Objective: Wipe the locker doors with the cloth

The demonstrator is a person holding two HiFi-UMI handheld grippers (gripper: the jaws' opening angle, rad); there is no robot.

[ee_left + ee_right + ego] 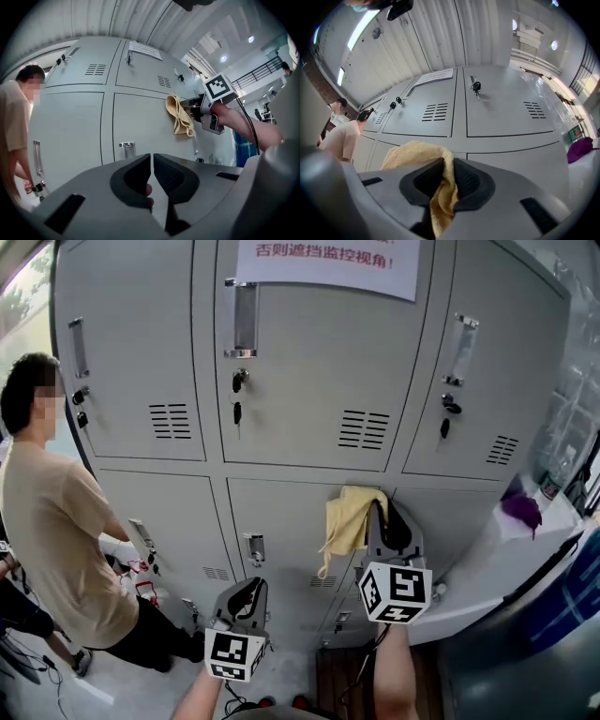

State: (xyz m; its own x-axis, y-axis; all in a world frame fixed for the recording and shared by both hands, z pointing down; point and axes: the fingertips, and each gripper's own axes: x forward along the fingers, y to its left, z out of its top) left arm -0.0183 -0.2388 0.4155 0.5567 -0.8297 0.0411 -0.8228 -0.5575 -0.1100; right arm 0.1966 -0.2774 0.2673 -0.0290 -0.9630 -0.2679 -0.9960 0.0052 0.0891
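Note:
A yellow cloth (350,519) hangs against the grey locker doors (300,381), near the top of a lower door. My right gripper (382,510) is shut on the cloth (440,187), whose folds bulge between and over the jaws. From the left gripper view the cloth (180,115) droops from the right gripper (197,108) at the seam between two lower doors. My left gripper (246,601) hangs lower and to the left, away from the doors, jaws shut with nothing in them (152,174).
A person in a beige shirt (52,531) stands at the left by the lockers. Keys hang in several door locks (238,381). A white paper notice (328,263) is taped to the upper middle door. A white ledge with a purple object (521,510) lies at right.

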